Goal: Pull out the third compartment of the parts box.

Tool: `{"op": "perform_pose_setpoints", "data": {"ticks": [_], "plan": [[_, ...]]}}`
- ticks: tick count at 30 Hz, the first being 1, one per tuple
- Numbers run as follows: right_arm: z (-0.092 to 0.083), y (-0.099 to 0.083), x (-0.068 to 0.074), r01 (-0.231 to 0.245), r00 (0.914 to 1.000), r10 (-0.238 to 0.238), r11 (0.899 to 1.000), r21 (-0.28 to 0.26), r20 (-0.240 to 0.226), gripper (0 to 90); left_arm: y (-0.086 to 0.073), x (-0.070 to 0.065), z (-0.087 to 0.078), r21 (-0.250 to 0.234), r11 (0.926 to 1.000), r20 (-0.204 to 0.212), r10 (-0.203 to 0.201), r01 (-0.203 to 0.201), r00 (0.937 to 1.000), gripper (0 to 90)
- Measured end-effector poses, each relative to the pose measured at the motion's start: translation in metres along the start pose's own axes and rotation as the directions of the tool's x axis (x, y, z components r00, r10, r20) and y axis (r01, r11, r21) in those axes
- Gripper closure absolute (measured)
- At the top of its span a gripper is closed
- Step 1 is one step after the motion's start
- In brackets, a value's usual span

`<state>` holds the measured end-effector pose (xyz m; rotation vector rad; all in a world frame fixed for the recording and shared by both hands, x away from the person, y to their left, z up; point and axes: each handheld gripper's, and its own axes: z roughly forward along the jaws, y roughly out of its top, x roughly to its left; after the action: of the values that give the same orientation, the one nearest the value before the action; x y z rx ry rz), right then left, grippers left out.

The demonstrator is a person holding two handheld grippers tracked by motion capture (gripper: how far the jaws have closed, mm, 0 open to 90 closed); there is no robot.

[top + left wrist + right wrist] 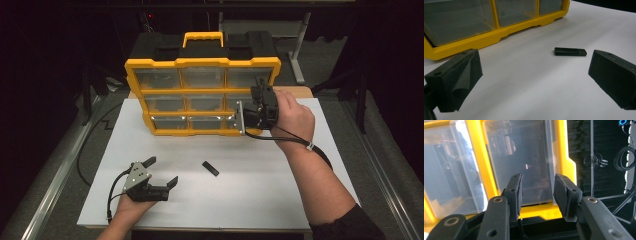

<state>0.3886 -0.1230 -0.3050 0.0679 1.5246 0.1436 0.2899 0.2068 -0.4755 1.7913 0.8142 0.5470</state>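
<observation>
Right hand-held gripper [248,114] (part-open) faces yellow organizer [202,95].

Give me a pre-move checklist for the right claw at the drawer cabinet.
1. Right claw faces a clear drawer in the cabinet's right column: ok.
2. Its jaws are apart with nothing between them: ok.
3. Pads touch the drawer front: cannot tell.
4. Drawer is shut in its yellow frame: ok.
5. Left claw is open, low over the table, away from the cabinet: ok.
6. Black stick lies free on the table: ok.
</observation>
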Motion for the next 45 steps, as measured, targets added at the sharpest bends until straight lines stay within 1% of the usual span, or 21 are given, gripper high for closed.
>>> {"op": "perform_pose_setpoints", "data": {"ticks": [2, 7, 11, 12, 13, 15, 19, 26, 29, 31, 35, 40, 42, 45], "plan": [[0.001, 0.001, -0.001, -0.002, 1.0, 0.002, 1.0, 0.008, -0.003, 61.4, 0.0, 0.0, 0.0, 0.002, 1.0, 0.002, 0.0, 0.0, 1.0, 0.3], [0.004, 0.005, -0.007, 0.007, 1.0, -0.007, 1.0, 0.001, 0.006, 63.4, 0.0, 0.0, 0.0, -0.001, 1.0, 0.001, -0.002, 0.002, 1.0, 0.3], [0.007, 0.011, -0.015, 0.022, 0.9997, -0.022, 1.0, 0.003, 0.011, 67.2, 0.0, 0.0, -0.001, 0.0, 1.0, 0.002, -0.001, 0.001, 1.0, 0.3], [0.009, 0.012, -0.015, 0.025, 0.9996, -0.025, 1.0, -0.003, 0.015, 68.5, 0.0, 0.0, -0.001, 0.0, 1.0, 0.002, -0.001, 0.001, 1.0, 0.3], [0.009, 0.012, -0.015, 0.025, 0.9996, -0.025, 1.0, -0.003, 0.015, 68.5, 0.0, 0.0, -0.001, 0.0, 1.0, 0.002, -0.001, 0.001, 1.0, 0.3], [0.011, 0.016, -0.017, 0.036, 0.9993, -0.036, 0.999, -0.001, 0.012, 71.3, 0.0, 0.0, -0.001, -0.001, 1.0, 0.001, -0.001, 0.001, 1.0, 0.3], [0.015, 0.019, -0.017, 0.054, 0.9985, -0.054, 0.999, 0.005, 0.006, 73.1, 0.0, 0.0, -0.002, -0.004, 1.0, -0.001, -0.004, 0.004, 1.0, 0.3], [0.02, 0.02, -0.017, 0.058, 0.9983, -0.058, 0.998, 0.023, -0.006, 77.1, 0.0, 0.001, -0.002, -0.003, 1.0, -0.001, -0.004, 0.004, 1.0, 0.3], [0.021, 0.021, -0.016, 0.072, 0.9974, -0.072, 0.997, 0.028, -0.008, 77.5, 0.0, 0.001, -0.002, -0.003, 1.0, -0.002, -0.004, 0.004, 1.0, 0.3], [0.022, 0.021, -0.015, 0.071, 0.9974, -0.071, 0.997, 0.032, -0.007, 77.6, 0.0, 0.001, -0.002, -0.004, 1.0, -0.002, -0.003, 0.003, 1.0, 0.3], [0.023, 0.023, -0.013, 0.084, 0.9964, -0.084, 0.996, 0.04, 0.005, 78.9, 0.0, 0.001, -0.002, -0.004, 1.0, -0.003, -0.004, 0.004, 1.0, 0.3], [0.024, 0.025, -0.011, 0.086, 0.9958, -0.088, 0.995, 0.053, 0.026, 81.8, 0.0, 0.001, -0.002, -0.004, 1.0, -0.005, -0.004, 0.004, 1.0, 0.3], [0.024, 0.025, -0.01, 0.096, 0.9946, -0.099, 0.993, 0.061, 0.033, 81.9, 0.0, 0.001, -0.002, -0.004, 1.0, -0.005, -0.005, 0.005, 1.0, 0.3], [0.024, 0.026, -0.009, 0.096, 0.9944, -0.099, 0.993, 0.065, 0.038, 81.9, 0.0, 0.001, -0.002, -0.005, 1.0, -0.007, -0.006, 0.006, 1.0, 0.3]]}}
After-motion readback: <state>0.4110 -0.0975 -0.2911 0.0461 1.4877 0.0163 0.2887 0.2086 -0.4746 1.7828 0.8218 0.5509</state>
